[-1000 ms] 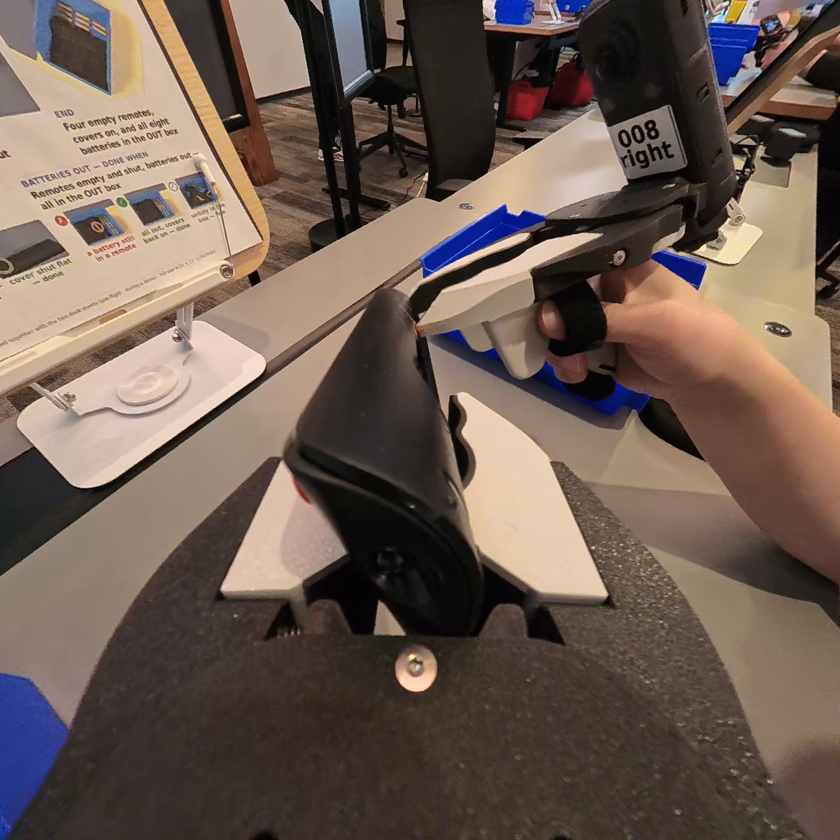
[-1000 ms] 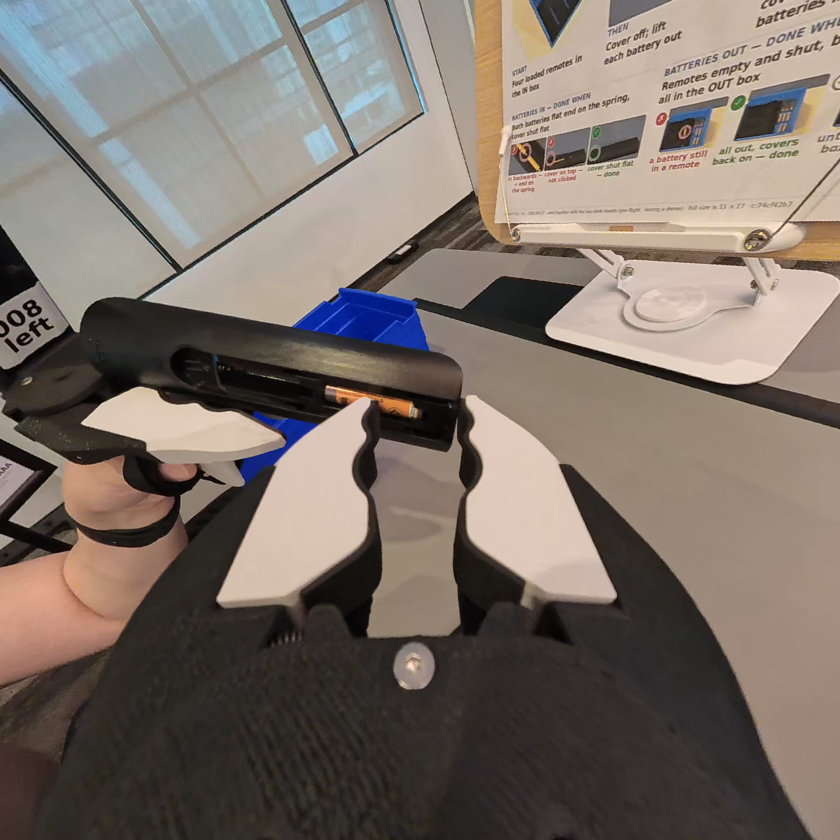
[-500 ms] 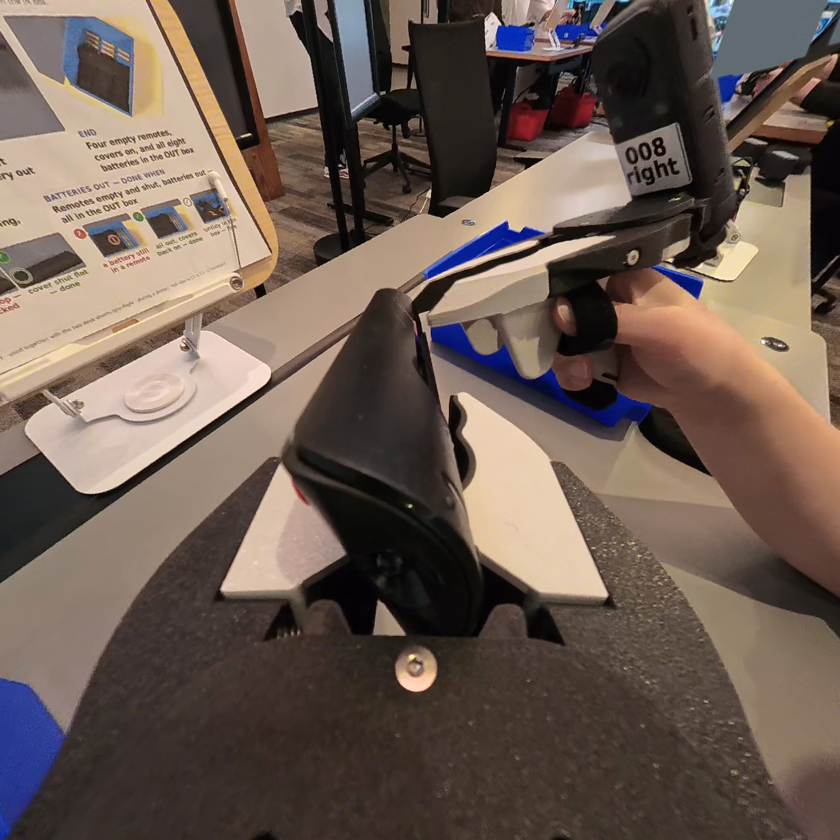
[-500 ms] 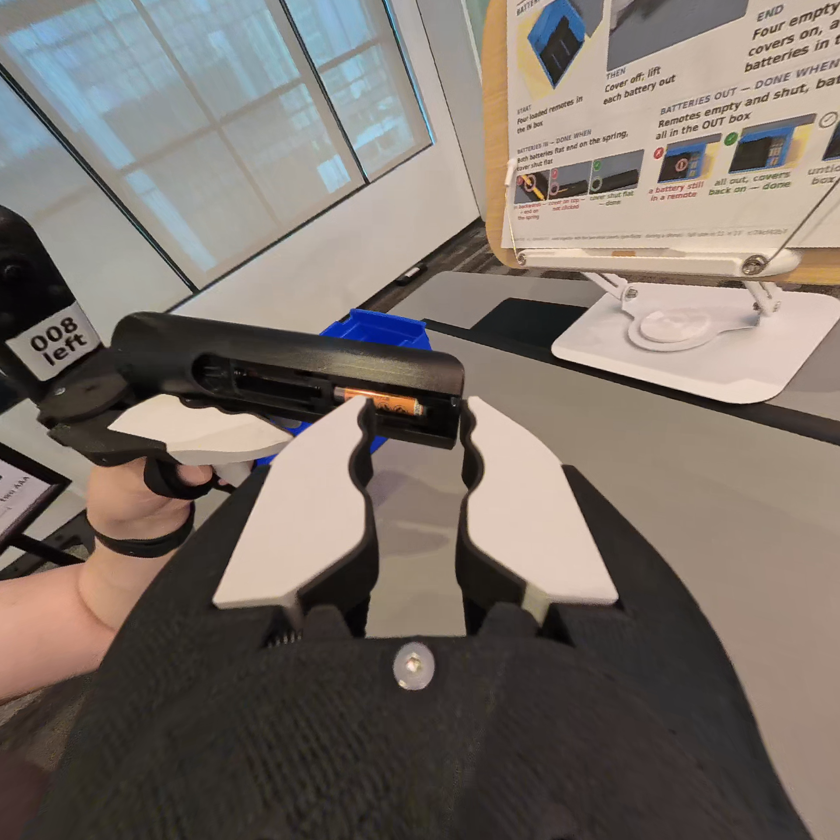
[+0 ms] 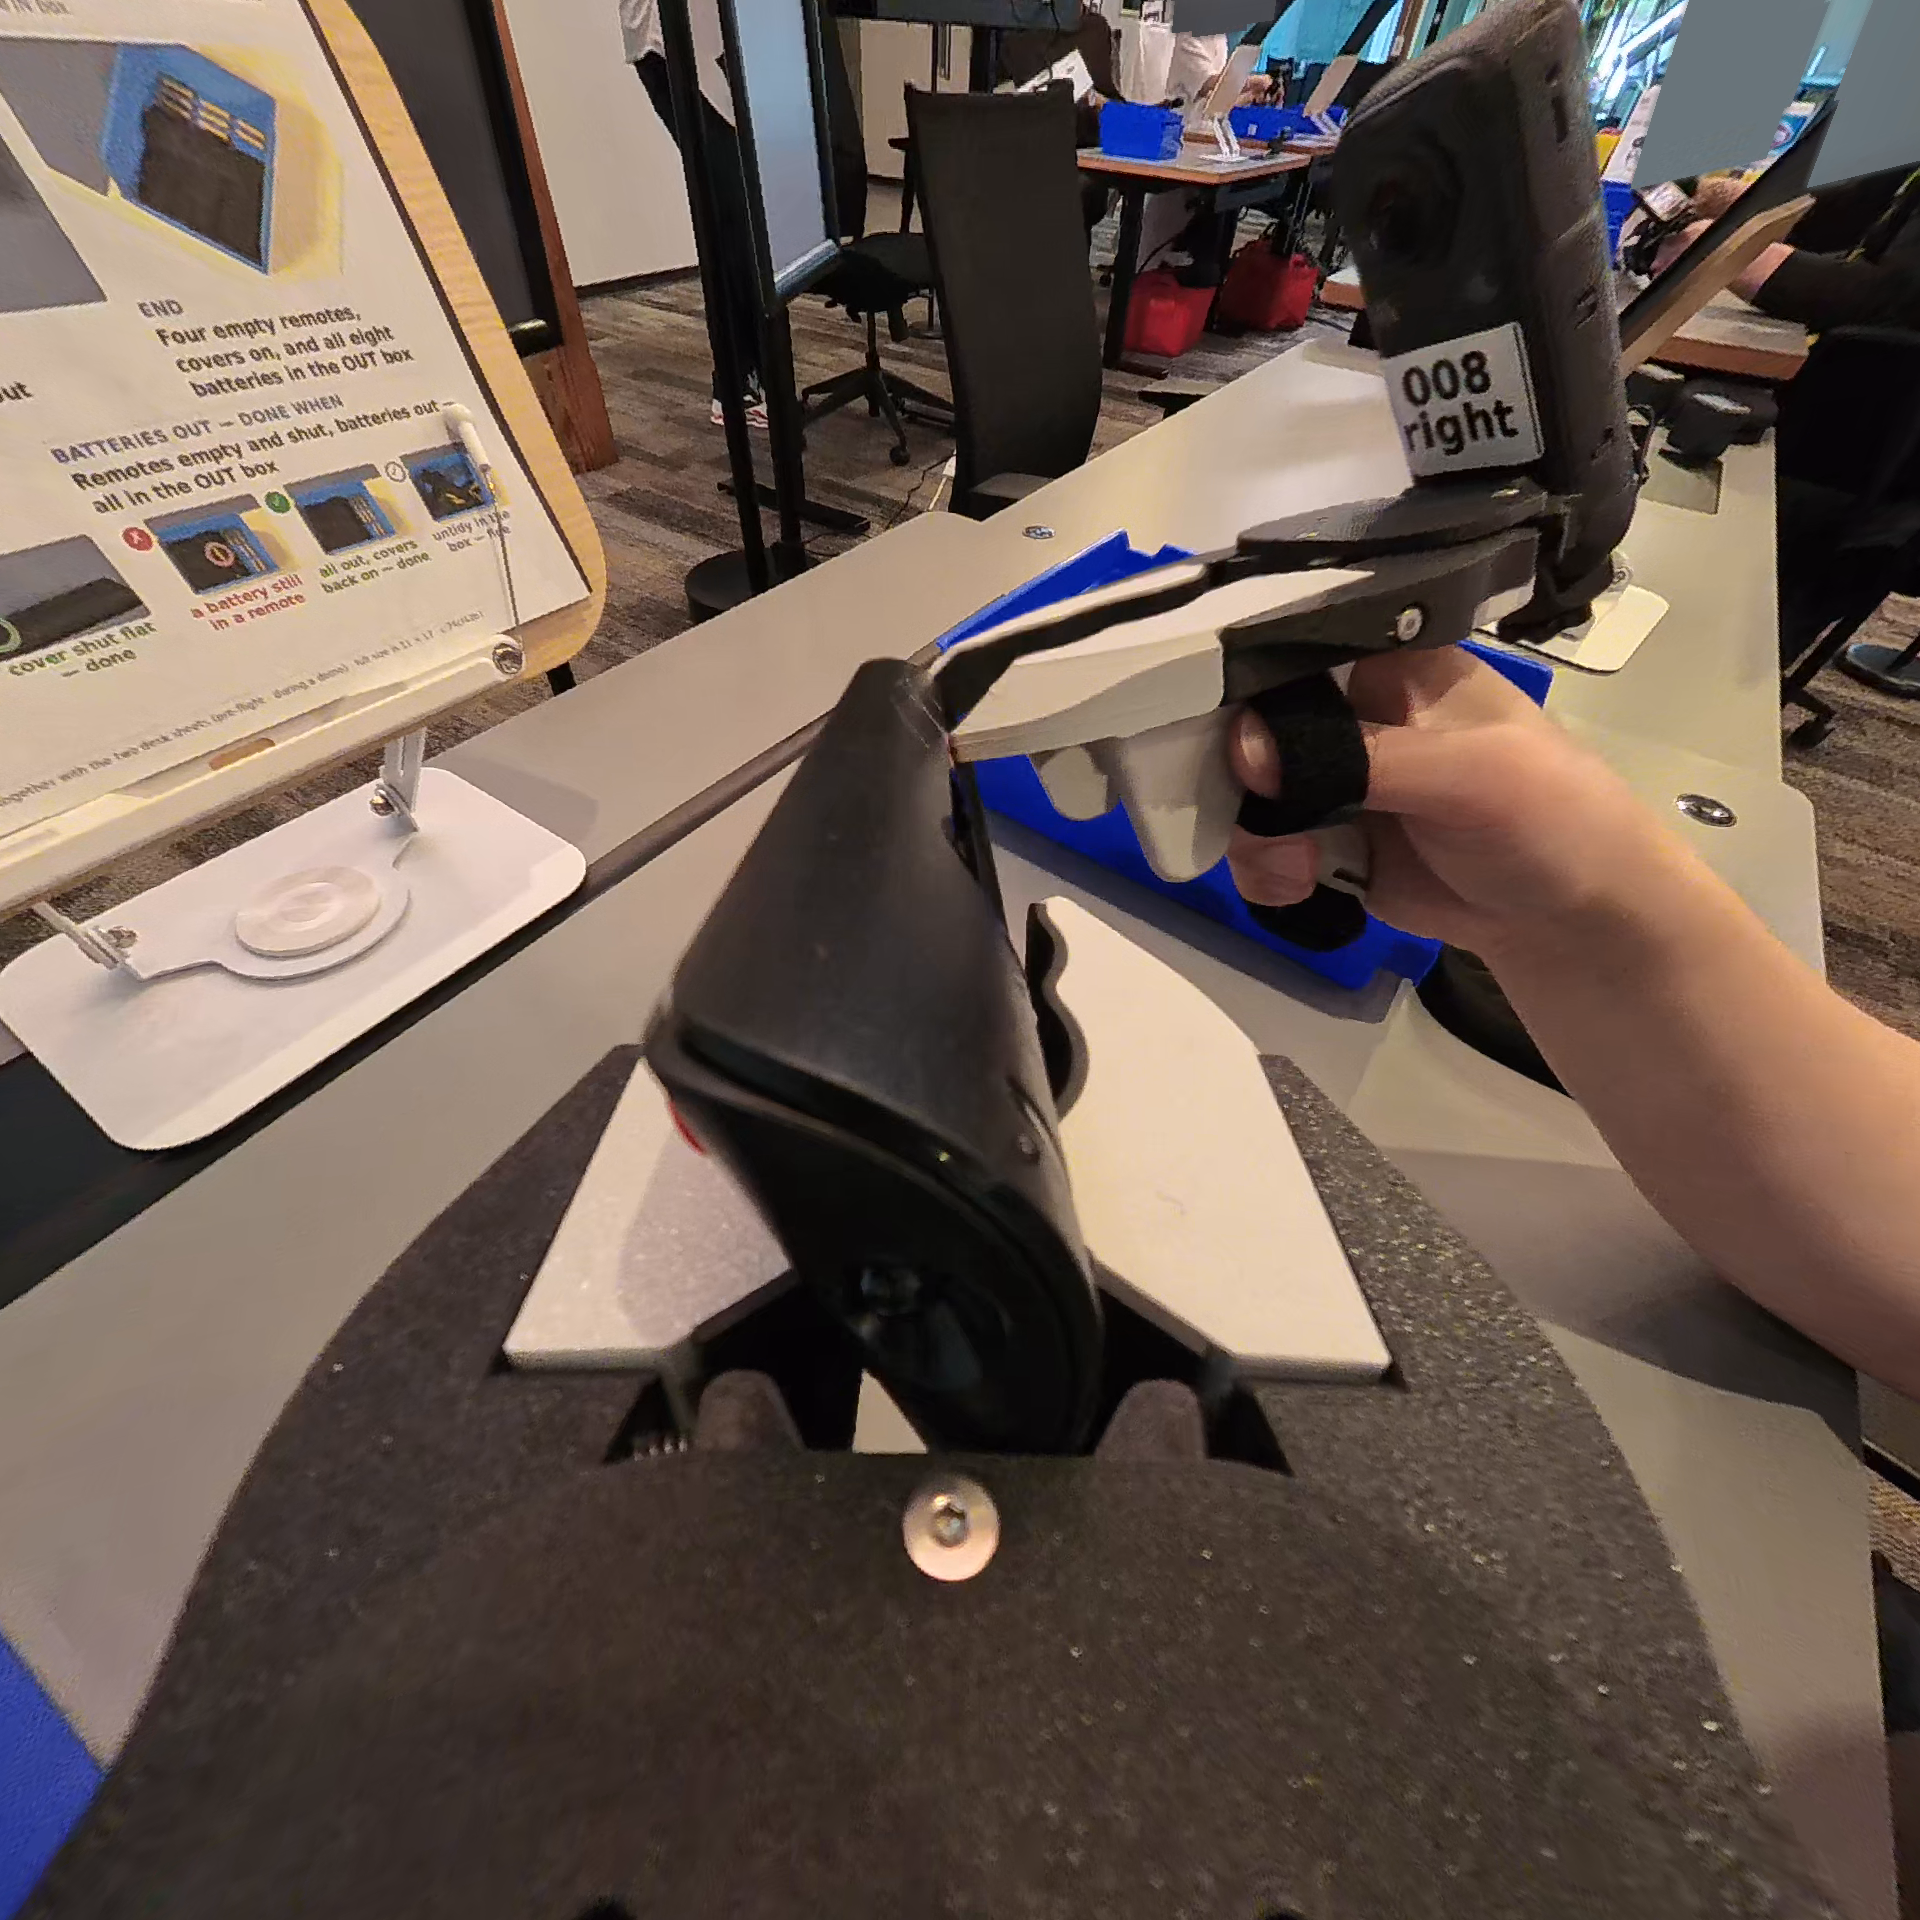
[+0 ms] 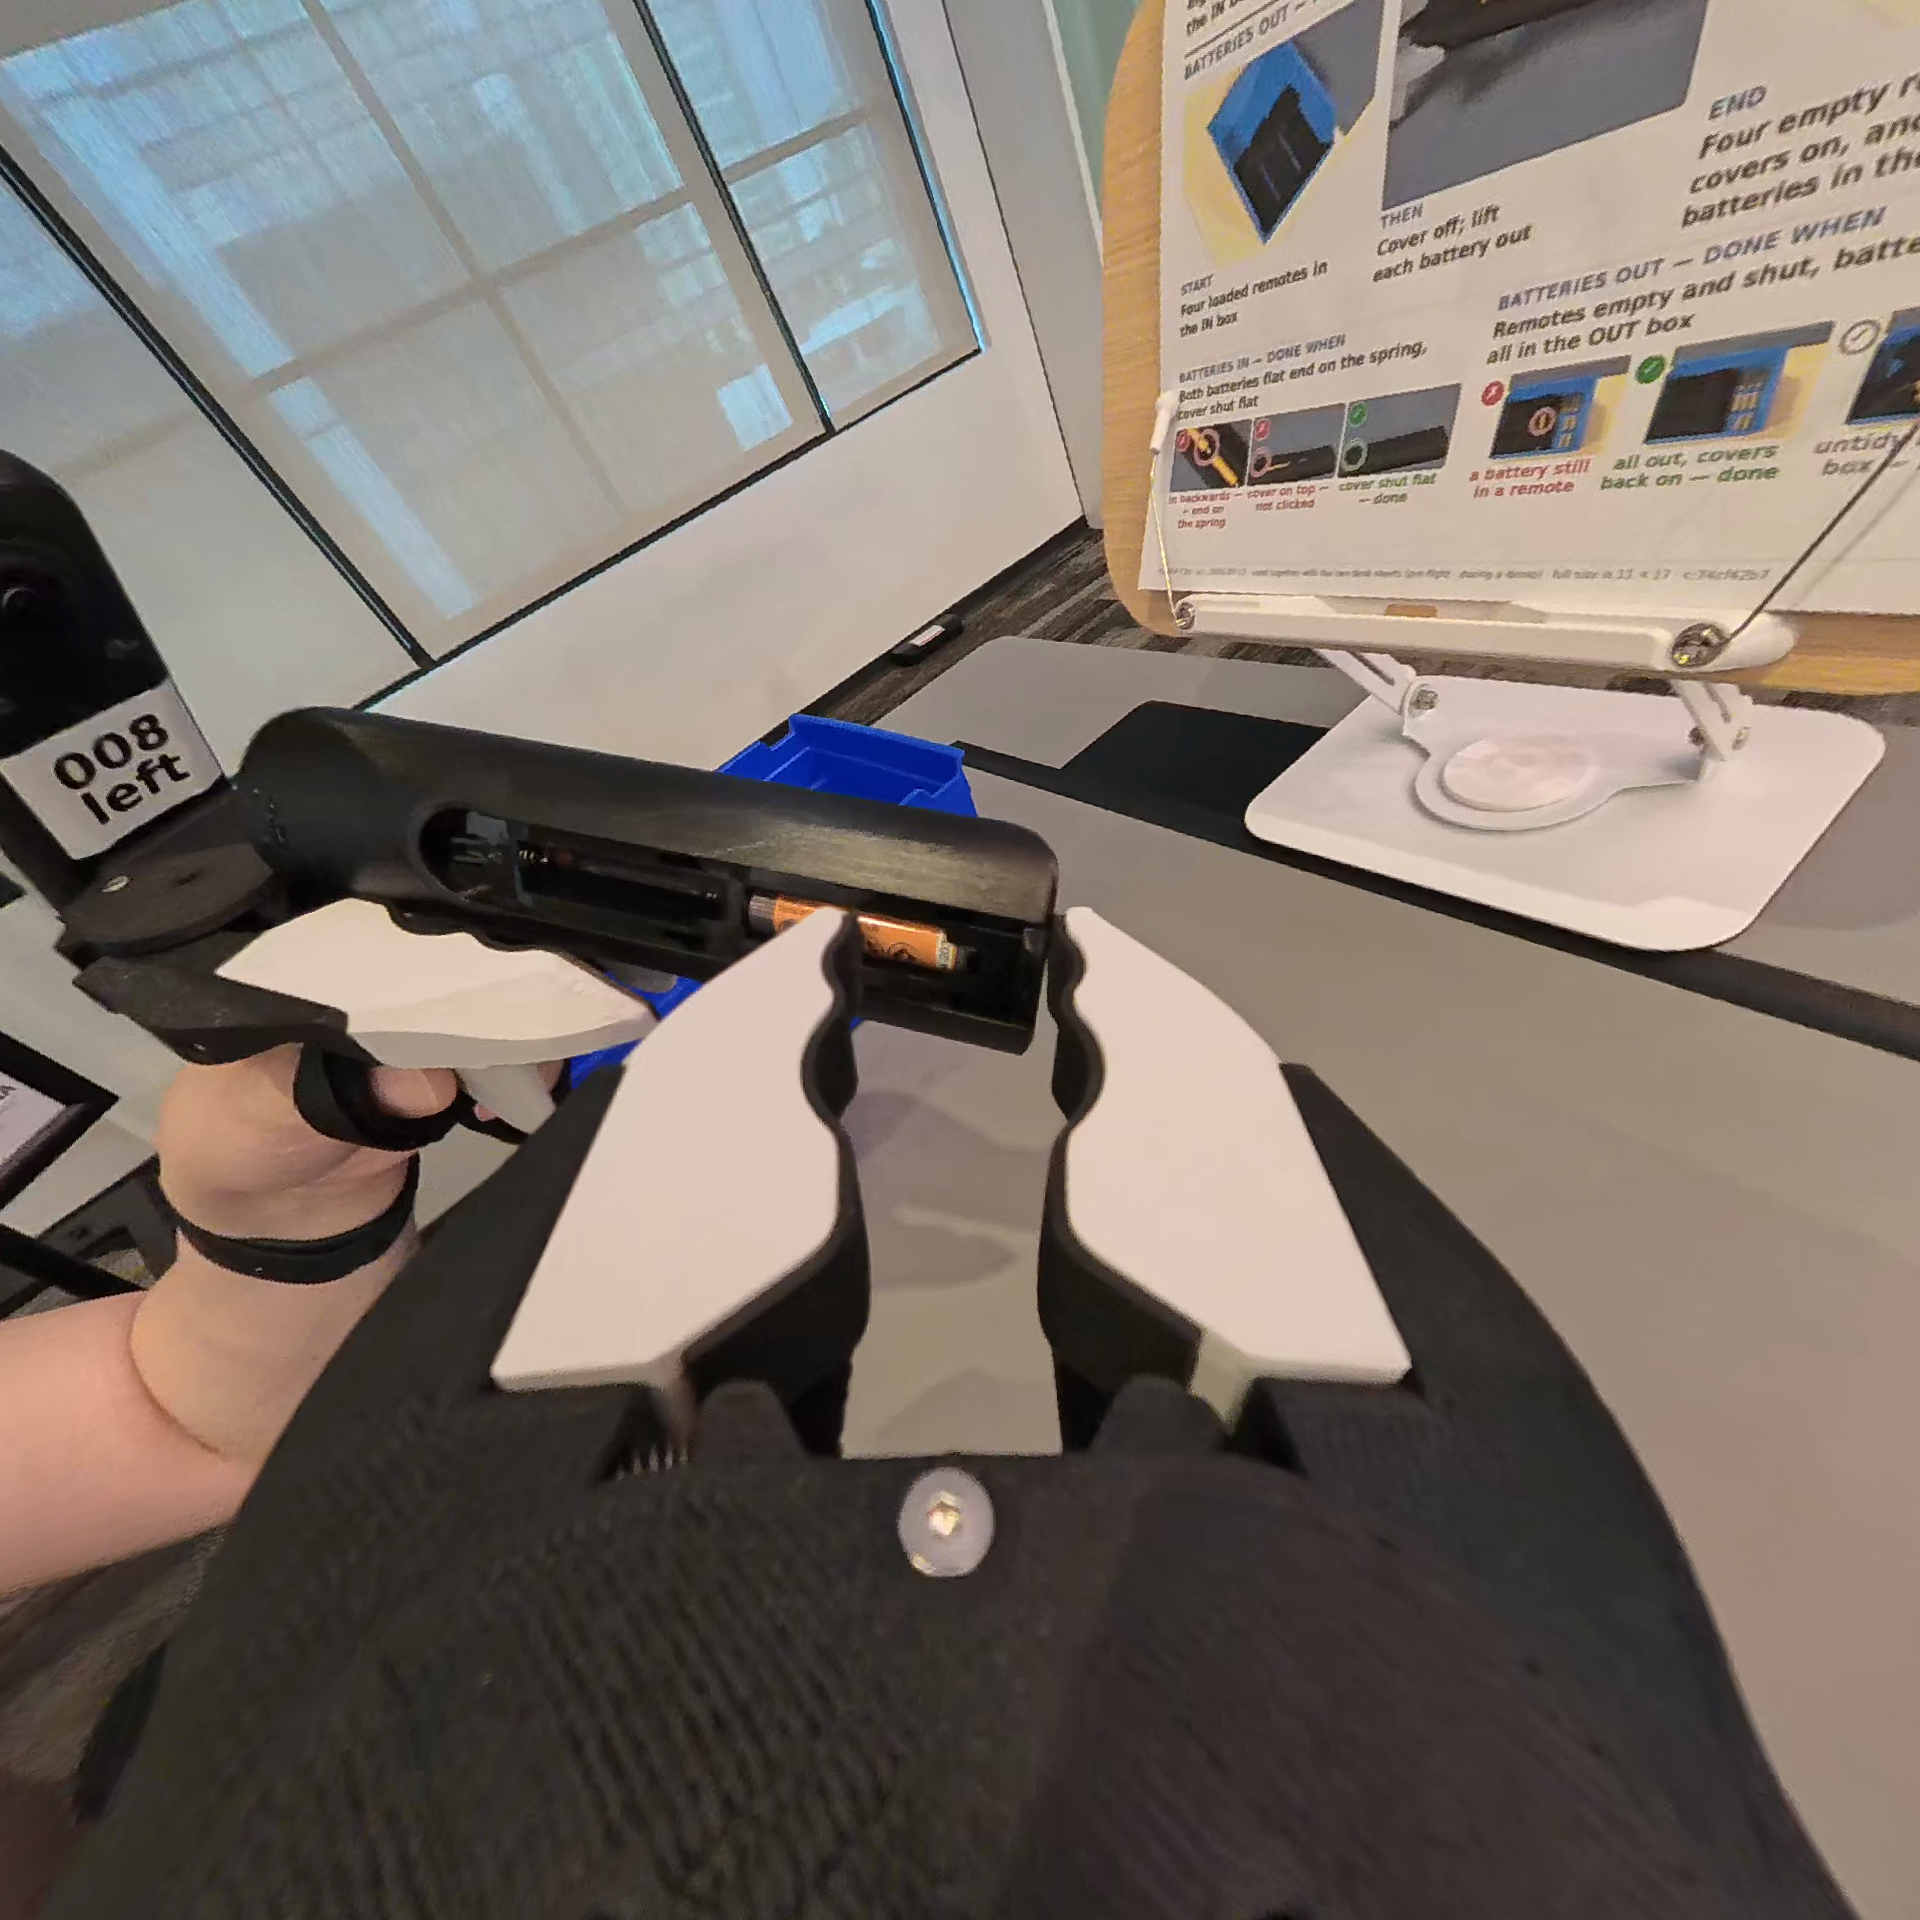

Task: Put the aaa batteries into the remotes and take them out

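My left gripper (image 5: 914,935) is shut on a black remote (image 5: 873,1039) and holds it above the grey table. In the right wrist view the remote (image 6: 644,821) lies level with its battery bay uncovered. One orange battery (image 6: 894,930) sits at the bay's right end, and the rest of the bay looks empty. My right gripper (image 6: 951,935) is open, with its fingertips at the remote's end, either side of the battery's end. The left fingertip covers part of the battery. In the left wrist view the right gripper (image 5: 956,717) touches the remote's far end.
A blue bin (image 5: 1122,852) stands on the table behind the right gripper. Another blue bin (image 6: 852,758) shows behind the remote. An instruction board on a white stand (image 6: 1558,821) stands at the table's back, also in the left wrist view (image 5: 291,935). Office chairs and desks are beyond.
Both grippers have shifted a little together, so the background sits differently. The right gripper's open fingers stay at the remote's battery end. The left gripper's hold has not changed.
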`<move>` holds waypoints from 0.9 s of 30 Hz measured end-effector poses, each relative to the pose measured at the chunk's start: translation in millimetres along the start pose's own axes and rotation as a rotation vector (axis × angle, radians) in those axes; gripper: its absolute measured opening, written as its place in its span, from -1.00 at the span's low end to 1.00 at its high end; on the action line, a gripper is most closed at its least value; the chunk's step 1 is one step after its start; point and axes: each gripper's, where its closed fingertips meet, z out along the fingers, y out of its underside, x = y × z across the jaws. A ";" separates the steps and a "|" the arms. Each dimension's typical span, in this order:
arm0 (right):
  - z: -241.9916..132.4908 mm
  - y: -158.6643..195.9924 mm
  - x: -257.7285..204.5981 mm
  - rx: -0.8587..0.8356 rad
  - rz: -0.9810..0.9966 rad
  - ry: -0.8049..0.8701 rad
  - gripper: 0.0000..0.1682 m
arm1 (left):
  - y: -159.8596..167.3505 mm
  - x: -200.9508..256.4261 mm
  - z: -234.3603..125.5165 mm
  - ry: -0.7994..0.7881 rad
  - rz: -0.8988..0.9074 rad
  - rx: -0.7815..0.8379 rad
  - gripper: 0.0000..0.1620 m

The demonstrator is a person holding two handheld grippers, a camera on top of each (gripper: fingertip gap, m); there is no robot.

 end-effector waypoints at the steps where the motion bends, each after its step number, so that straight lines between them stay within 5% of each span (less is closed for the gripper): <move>1: -0.4 -0.3 -0.5 -0.003 -0.015 0.004 -0.58 | -0.3 0.4 -0.2 -0.001 0.002 0.001 -0.67; 27: -2.5 4.1 -0.8 -0.078 -0.073 -0.001 -0.57 | -0.6 3.3 1.3 -0.050 0.065 -0.006 -0.67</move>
